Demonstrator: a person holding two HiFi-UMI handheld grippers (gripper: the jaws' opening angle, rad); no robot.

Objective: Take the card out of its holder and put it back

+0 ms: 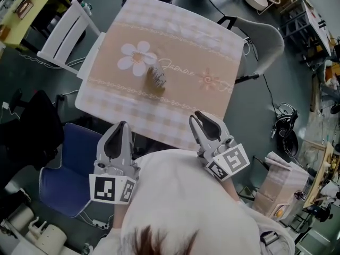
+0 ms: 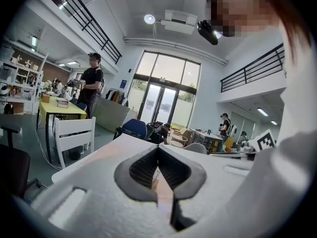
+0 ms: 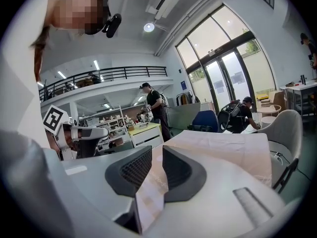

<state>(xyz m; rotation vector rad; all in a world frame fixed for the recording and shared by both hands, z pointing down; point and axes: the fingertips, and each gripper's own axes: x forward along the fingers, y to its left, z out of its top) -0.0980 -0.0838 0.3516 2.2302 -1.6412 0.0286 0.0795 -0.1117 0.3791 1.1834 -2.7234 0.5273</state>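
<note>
The left gripper (image 1: pixel 122 125) hovered at the table's (image 1: pixel 212 41) near edge, its jaws closed tip to tip on nothing. The card holder (image 1: pixel 154 83) stood near the middle of the table, well apart from both grippers. The card (image 1: pixel 158 76) seemed to sit in it, though it was too small to be sure. Either nothing had been started or the card was already back. The right gripper (image 1: pixel 200 117), also at the near edge, had its jaws narrowly apart and empty. The cloth (image 1: pixel 175 31) around the holder lay bare, leaving free room on every side.
</note>
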